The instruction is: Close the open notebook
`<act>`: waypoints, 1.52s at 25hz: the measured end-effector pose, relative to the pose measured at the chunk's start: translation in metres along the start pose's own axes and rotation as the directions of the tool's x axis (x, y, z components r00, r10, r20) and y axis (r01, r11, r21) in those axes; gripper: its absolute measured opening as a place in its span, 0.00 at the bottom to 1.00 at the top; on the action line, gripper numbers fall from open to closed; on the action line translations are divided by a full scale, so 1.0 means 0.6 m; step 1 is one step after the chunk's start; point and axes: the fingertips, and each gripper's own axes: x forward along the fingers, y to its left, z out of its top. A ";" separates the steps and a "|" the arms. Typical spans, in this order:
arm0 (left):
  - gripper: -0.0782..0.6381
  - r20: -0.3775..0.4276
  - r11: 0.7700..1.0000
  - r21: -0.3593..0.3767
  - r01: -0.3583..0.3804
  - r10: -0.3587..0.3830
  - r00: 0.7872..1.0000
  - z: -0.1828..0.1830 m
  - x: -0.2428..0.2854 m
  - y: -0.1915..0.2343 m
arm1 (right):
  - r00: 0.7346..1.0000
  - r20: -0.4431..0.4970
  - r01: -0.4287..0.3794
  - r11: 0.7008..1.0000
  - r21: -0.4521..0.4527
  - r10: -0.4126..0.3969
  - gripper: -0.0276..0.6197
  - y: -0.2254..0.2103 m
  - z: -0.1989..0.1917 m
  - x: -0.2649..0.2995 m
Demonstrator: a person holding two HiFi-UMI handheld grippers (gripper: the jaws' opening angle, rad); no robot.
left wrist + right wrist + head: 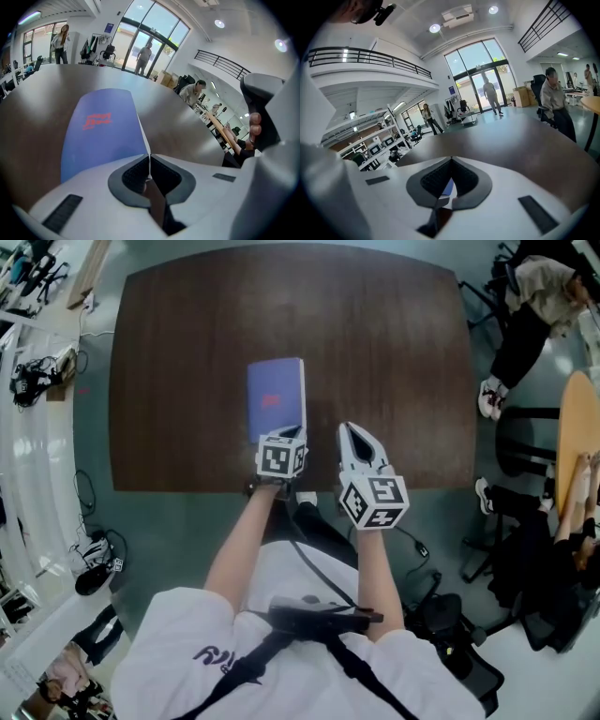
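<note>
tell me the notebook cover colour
Notebook is blue with a red mark, best in the left gripper view.

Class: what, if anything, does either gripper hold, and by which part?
Nothing: left gripper and right gripper are both shut and empty; the notebook is unheld.

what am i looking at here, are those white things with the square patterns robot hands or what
There is no robot here. A person holds a tool in each hand: the left gripper and the right gripper. The cubes with square patterns are part of those tools.

The head view comes from a camera on the person's head, looking steeply down. The left gripper view and right gripper view come from cameras riding on each tool, looking along its jaws.

On the brown table lies one blue notebook with red print, its cover shut. Both pairs of jaws are closed and hold nothing. The left gripper is near the notebook's near edge; I can't tell whether it touches.
</note>
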 end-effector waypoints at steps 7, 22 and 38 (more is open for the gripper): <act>0.13 -0.058 1.000 -0.025 0.008 -0.010 0.998 -0.016 0.030 0.010 | 1.000 -0.018 0.014 1.000 0.003 -0.014 0.05 -0.014 -0.018 -0.002; 0.14 0.045 0.987 -0.102 0.125 -0.121 0.992 0.006 -0.035 -0.006 | 0.999 0.045 -0.003 1.000 -0.028 0.004 0.05 0.027 0.008 -0.030; 0.14 0.585 0.989 -0.024 0.145 -0.104 0.804 0.180 -0.393 -0.058 | 0.952 0.232 -0.157 0.971 -0.182 0.198 0.05 0.174 0.159 -0.089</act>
